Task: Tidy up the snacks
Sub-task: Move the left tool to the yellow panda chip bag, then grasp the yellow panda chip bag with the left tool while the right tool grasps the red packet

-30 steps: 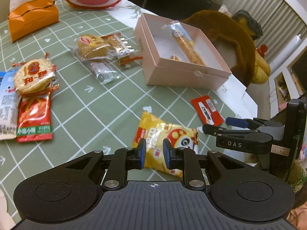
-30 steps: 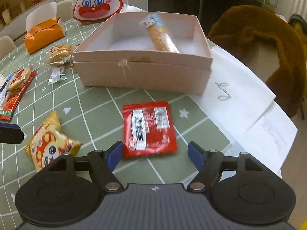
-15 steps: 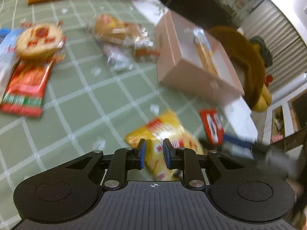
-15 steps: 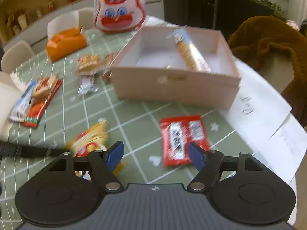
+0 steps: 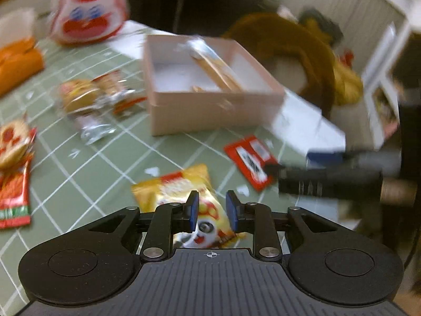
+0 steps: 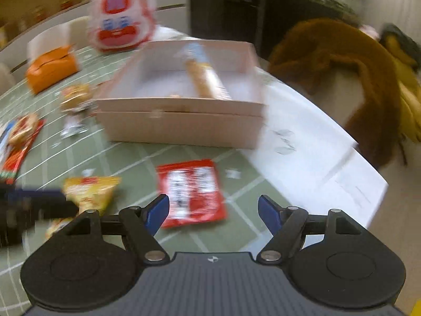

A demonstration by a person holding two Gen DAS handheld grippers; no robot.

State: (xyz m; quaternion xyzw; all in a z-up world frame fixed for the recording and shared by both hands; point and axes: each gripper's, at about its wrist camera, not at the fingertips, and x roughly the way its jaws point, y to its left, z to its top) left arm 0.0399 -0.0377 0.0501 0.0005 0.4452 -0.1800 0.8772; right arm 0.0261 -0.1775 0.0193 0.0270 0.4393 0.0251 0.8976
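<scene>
Green checked cloth covers the desk (image 5: 86,163), a pink box (image 5: 210,110) at its far side. Near the left tongs (image 5: 212,208), whose jaws have just been opening slightly around it without pressing, lies the yellow chip bag (image 5: 173,187): light, puffy, slippery, best pinched at a crimped edge. Right tongs (image 6: 213,212) stand wide and empty above the flat red packet (image 6: 192,189).

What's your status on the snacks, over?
Left gripper just opening above yellow snack bag. Right gripper open over red packet. Pink box unobstructed.

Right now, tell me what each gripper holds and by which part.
Nothing is held. The left gripper, just opening, stands over the yellow bag without pressing it. The right gripper is open over the red packet.
</scene>
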